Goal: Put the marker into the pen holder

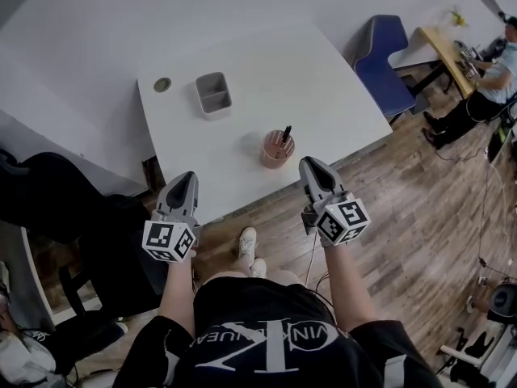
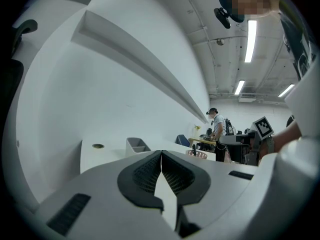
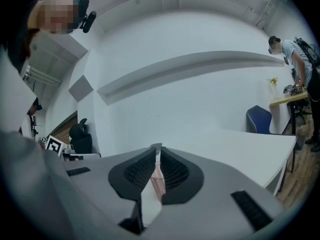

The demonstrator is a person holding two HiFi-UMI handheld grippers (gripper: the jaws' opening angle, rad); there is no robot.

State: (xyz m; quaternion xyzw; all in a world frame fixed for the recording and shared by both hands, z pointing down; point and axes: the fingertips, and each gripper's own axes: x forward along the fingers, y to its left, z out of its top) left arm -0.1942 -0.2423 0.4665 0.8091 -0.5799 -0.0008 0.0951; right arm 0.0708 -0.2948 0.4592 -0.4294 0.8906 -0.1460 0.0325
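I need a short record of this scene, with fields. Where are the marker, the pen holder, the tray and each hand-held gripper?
marker: black, standing tilted in the pen holder
pen holder: pink mesh, on the table, near its front edge
tray: grey, two compartments, further back on the table
left hand-held gripper: jaws together, holding nothing, at the front edge
right hand-held gripper: jaws together, holding nothing, just right of the pen holder
task: marker already in the pen holder

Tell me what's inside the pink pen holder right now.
A black marker stands tilted in the pen holder, its top above the rim. The holder's wall covers the bottom, so anything else down there cannot be seen.
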